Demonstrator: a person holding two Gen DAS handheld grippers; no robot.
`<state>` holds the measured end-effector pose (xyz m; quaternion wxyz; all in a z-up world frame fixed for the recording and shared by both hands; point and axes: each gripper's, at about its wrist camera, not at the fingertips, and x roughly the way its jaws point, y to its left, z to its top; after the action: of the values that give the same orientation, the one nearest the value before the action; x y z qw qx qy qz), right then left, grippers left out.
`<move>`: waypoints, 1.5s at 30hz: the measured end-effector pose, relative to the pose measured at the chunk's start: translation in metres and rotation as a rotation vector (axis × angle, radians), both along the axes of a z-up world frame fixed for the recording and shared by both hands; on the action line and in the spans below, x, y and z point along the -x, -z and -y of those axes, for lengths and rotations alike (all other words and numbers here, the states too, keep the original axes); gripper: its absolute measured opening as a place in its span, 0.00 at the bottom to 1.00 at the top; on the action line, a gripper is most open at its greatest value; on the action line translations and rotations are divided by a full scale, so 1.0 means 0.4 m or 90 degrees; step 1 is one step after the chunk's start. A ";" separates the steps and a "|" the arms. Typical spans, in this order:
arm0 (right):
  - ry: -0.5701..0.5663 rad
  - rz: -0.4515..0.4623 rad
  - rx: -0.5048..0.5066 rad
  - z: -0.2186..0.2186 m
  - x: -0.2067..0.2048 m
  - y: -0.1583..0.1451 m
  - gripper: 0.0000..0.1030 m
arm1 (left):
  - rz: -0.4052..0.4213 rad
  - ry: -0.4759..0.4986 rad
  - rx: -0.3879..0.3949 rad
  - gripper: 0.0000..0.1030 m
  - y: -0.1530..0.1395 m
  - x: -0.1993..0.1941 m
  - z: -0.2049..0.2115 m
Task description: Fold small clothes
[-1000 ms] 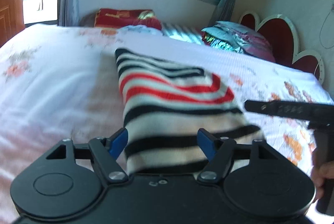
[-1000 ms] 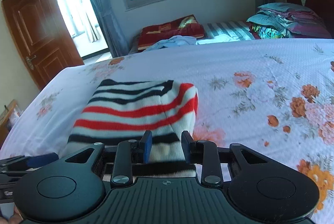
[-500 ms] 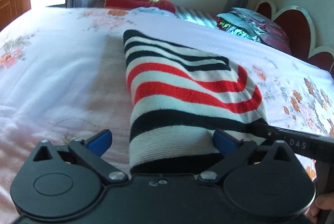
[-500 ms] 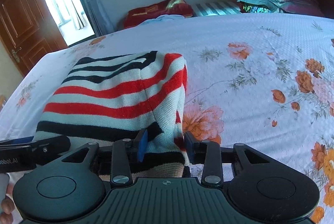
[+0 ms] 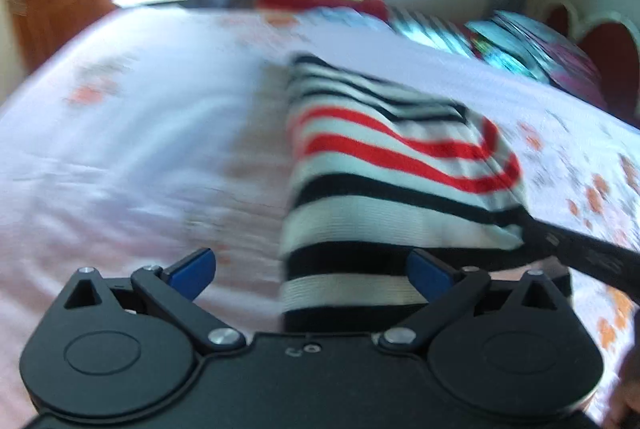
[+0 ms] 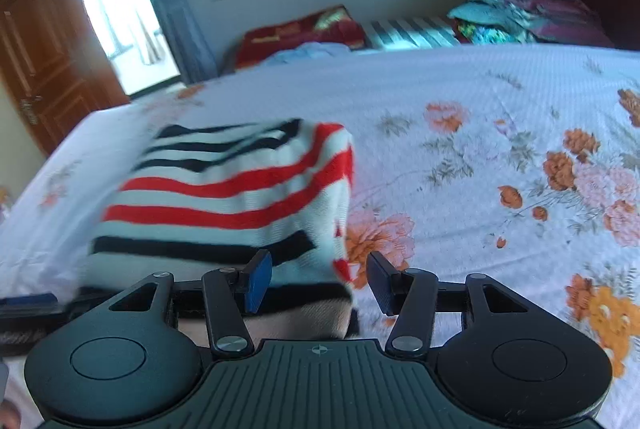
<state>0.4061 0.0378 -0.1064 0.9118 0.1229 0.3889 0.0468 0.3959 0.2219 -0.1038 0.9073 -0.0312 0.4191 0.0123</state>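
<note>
- Left wrist view: the left gripper (image 5: 312,271) sits low over the bed (image 5: 120,157), its jaws spread wide. The near left corner of the folded striped sweater (image 5: 384,173) lies between the blue pads, neither pad pressing it. The right gripper's dark finger (image 5: 580,249) crosses at the sweater's right edge. Bare sheet lies to the left.
- Right wrist view: the right gripper (image 6: 320,279) stands wide apart, astride the sweater's near right corner (image 6: 240,189), gripping nothing. Pillows (image 6: 520,17) lie far off; flowered sheet is open to the right.
</note>
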 end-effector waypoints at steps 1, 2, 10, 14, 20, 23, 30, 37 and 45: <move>-0.009 0.007 0.002 -0.005 0.022 -0.016 0.51 | 0.016 -0.014 0.000 0.98 -0.014 0.024 -0.007; -0.018 0.013 0.004 -0.009 0.048 -0.031 0.51 | 0.027 -0.021 0.007 0.98 -0.027 0.047 -0.016; -0.122 0.041 -0.013 -0.025 0.265 -0.154 0.73 | 0.062 -0.082 -0.013 0.91 -0.125 0.225 -0.056; -0.143 0.078 -0.008 -0.015 0.391 -0.212 0.83 | 0.068 -0.073 -0.022 0.93 -0.181 0.341 -0.030; -0.133 0.117 0.036 0.015 0.577 -0.286 1.00 | 0.092 -0.058 -0.029 0.93 -0.254 0.540 0.046; -0.104 0.126 0.066 0.023 0.650 -0.315 1.00 | 0.105 -0.047 -0.026 0.94 -0.288 0.625 0.082; -0.076 0.153 0.066 0.056 0.757 -0.367 1.00 | 0.123 -0.036 -0.036 0.95 -0.327 0.745 0.139; -0.068 0.175 0.065 0.072 0.797 -0.399 1.00 | 0.136 -0.039 -0.042 0.95 -0.354 0.791 0.155; -0.070 0.183 0.062 0.079 0.807 -0.404 1.00 | 0.149 -0.044 -0.051 0.96 -0.372 0.812 0.162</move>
<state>0.0832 0.0064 0.0553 0.9591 0.0492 0.2623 0.0948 0.0711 0.1572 0.0450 0.9497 -0.0109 0.3080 0.0563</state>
